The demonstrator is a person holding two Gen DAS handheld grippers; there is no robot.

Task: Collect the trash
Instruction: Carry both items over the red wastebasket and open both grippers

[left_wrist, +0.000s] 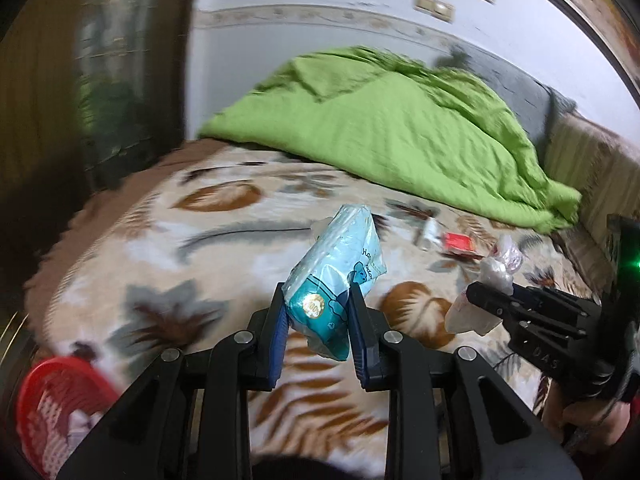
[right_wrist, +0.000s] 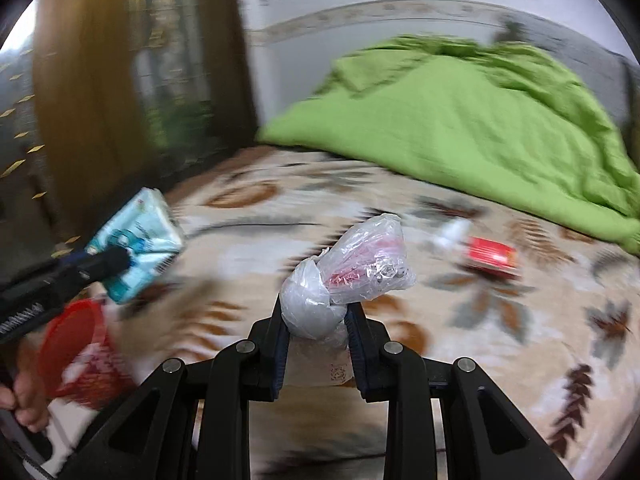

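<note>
Pinching a blue tissue pack (left_wrist: pixel 334 280), left gripper (left_wrist: pixel 318 320) jaws; right gripper (right_wrist: pixel 314 320) jaws (equally narrowed) squeezing crumpled clear plastic bags (right_wrist: pixel 348 276).

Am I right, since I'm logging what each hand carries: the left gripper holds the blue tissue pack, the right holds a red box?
Not quite. The left gripper does hold the blue tissue pack, but the right gripper holds crumpled clear plastic bags, as the right wrist view shows. The red box lies on the bed.

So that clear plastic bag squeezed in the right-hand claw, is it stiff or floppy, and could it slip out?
Probably floppy: the clear plastic bag is crumpled and bulges out above the right gripper. It looks light, since thin film holds its shape unsupported. Slipping seems possible, as the film is glossy, though the jaws pinch a bunched white wad.
</note>
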